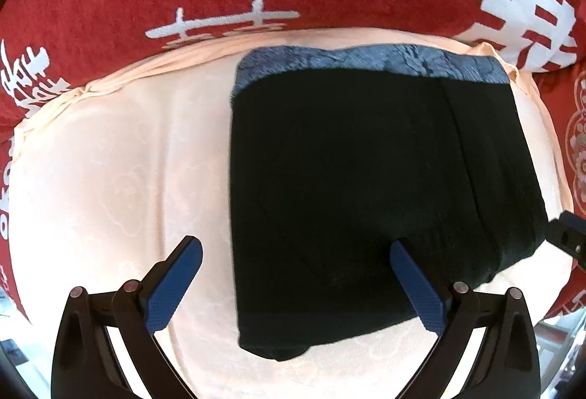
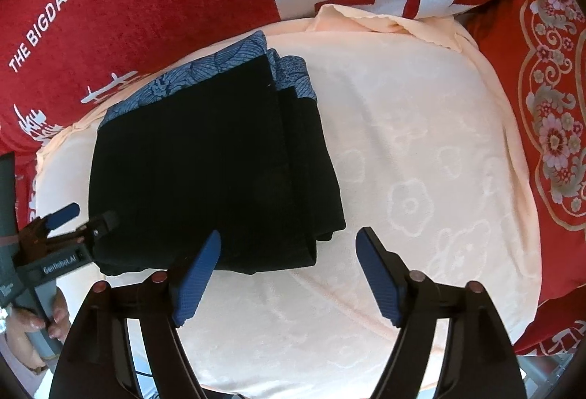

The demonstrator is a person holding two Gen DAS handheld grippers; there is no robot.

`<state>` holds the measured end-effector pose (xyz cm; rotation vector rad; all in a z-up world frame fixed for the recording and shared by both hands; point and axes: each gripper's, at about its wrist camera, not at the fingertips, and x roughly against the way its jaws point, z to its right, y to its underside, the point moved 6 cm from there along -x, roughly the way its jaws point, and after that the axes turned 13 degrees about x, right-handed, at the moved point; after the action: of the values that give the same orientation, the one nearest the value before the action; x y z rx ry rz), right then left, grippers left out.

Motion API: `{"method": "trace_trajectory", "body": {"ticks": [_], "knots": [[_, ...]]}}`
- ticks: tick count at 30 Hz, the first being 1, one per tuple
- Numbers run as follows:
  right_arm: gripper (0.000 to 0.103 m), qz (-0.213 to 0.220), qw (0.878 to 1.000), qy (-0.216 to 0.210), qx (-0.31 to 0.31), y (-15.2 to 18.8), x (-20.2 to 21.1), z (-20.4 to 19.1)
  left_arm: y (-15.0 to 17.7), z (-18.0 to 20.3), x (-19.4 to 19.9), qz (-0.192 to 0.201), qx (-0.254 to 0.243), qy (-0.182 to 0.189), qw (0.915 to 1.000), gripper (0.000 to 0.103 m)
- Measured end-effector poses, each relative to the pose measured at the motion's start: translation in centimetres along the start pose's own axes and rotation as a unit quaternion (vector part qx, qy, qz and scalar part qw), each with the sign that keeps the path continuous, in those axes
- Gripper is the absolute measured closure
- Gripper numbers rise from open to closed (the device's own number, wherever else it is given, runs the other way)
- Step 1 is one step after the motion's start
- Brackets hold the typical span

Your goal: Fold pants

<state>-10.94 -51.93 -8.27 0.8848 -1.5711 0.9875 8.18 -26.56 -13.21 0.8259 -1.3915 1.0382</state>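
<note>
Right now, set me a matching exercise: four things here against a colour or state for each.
Things:
1. pants
2. waistband
3. towel
4. left gripper

Colour or state:
A. peach, flower-embossed
B. open, holding nothing
C. black, folded in a stack
D. blue, patterned

Pairs: 1-C, 2-D, 3-A, 4-B
</note>
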Motion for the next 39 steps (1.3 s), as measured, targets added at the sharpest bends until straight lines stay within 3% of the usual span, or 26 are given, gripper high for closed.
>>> {"method": "trace_trajectory", "body": {"ticks": [11,16,24,33,39], "knots": [[0.024,0.007,1.0,0.003,-0.007,-0.8,-0.2,0.6,-5.0,-2.8,0.5,0.024,0.061,-0.01,0.9978,0.0],[0.024,0.004,1.0,-0.003,0.001,-1.1,-0.9,0.2,-6.8,-4.1,-2.6,0.01,0.101,-0.023,0.9946,0.0],[0.024,-0.007,1.0,-0.003,0.0,-0.2,-1.7,0.7,-6.4,-4.4,-2.6,0.016,0.077,-0.033,0.9963,0.0],[0.024,-0.005,1.0,-0.011,-0.015,-0.2,-1.6,2.1,-5.0,-5.3,-1.1,-0.007,0.066,-0.002,0.9978,0.0],[0.02,0.01,0.997,-0.076,-0.026,-1.0,-1.9,1.9,-5.5,-5.2,-1.0,-0.026,0.082,0.056,0.9947,0.0]]}}
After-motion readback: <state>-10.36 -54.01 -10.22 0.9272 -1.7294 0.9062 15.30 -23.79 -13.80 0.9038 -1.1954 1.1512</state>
